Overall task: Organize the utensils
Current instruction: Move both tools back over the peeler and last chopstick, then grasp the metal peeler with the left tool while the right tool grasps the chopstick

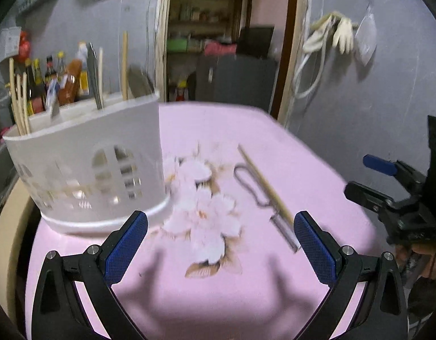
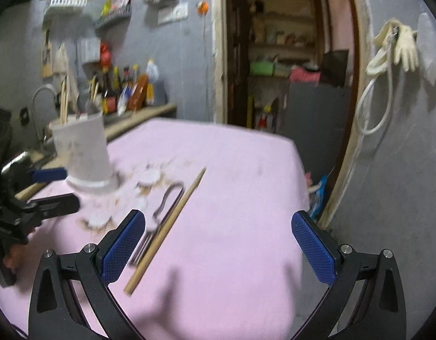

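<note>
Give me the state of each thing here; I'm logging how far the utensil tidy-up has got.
Left hand-held gripper: open, empty, above the cloth.
Right hand-held gripper: open, empty.
Utensil holder: upright on the pink tablecloth, already holding chopsticks and metal utensils.
Wooden chopstick: lying flat on the cloth, outside the holder.
Metal peeler: lying flat beside the chopstick, not yet put away.

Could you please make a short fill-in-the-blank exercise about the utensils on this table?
1. The single chopstick lies on the ____ tablecloth.
2. The white utensil holder stands ____ on the table.
3. Both grippers, left and right, are ____ and hold nothing.
4. Beside the chopstick lies a metal ____.

Missing words: pink; upright; open; peeler
</note>
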